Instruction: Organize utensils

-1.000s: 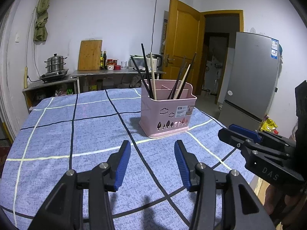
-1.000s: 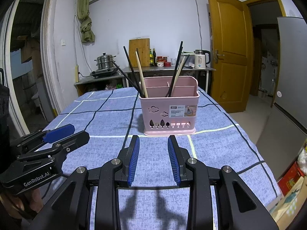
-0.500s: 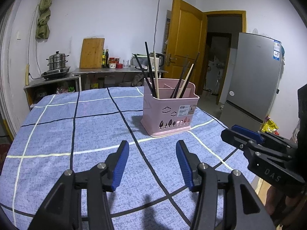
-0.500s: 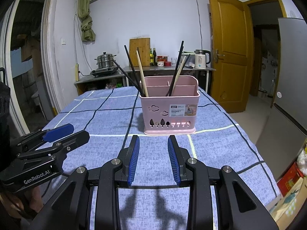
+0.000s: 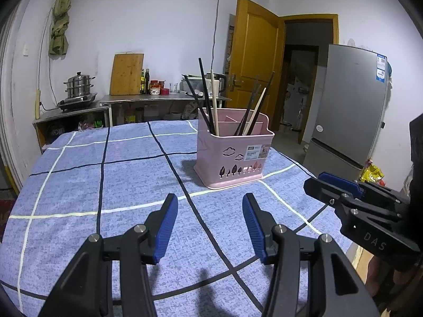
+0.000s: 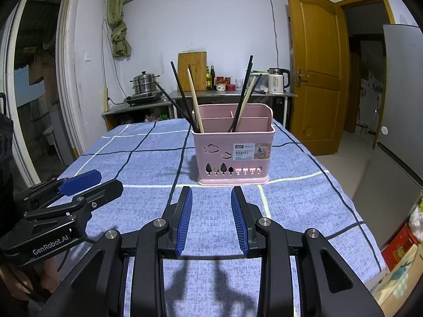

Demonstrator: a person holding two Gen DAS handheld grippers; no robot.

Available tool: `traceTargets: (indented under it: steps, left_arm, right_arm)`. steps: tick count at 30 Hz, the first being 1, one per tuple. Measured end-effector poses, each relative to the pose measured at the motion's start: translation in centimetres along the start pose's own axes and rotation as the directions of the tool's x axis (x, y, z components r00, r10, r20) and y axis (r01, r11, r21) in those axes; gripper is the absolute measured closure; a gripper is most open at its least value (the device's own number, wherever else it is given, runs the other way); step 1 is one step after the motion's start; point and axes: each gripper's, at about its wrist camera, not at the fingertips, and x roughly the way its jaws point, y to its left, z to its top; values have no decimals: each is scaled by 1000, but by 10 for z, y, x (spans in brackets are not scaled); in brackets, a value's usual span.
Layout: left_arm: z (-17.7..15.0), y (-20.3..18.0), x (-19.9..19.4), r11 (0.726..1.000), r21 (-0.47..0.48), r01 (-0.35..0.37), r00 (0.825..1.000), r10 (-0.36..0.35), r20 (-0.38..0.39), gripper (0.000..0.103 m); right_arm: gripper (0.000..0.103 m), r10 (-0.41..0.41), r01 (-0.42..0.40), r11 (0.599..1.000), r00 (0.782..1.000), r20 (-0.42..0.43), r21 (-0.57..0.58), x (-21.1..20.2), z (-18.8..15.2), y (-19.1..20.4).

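A pink utensil basket (image 5: 234, 155) stands upright on the blue checked tablecloth (image 5: 105, 179); it also shows in the right wrist view (image 6: 232, 153). Several black and pale wooden chopsticks (image 5: 211, 100) stand in its compartments, also seen in the right wrist view (image 6: 194, 100). My left gripper (image 5: 210, 224) is open and empty, above the cloth in front of the basket and a little to its left. My right gripper (image 6: 211, 216) is open and empty, directly in front of the basket. Each gripper shows at the side of the other's view.
A steel counter (image 6: 230, 93) at the back holds a steamer pot (image 6: 144, 85), a cutting board, bottles and a kettle (image 6: 276, 82). A yellow door (image 6: 314, 76) and a grey fridge (image 5: 349, 105) stand to the right. The table's right edge (image 6: 364, 211) drops off near boxes on the floor.
Both grippers have drawn back and risen slightly from the basket. The left view has tilted up a little. Both stay open and empty.
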Motion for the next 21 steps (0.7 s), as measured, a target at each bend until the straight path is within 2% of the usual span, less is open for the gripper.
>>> traceTargets:
  steps: [21]
  left_arm:
    - [-2,-6,4,1000,14,1,1000,0,-13,50]
  right_arm:
    - [72,-2,2,1000,1000,-4,2,2,0,-2]
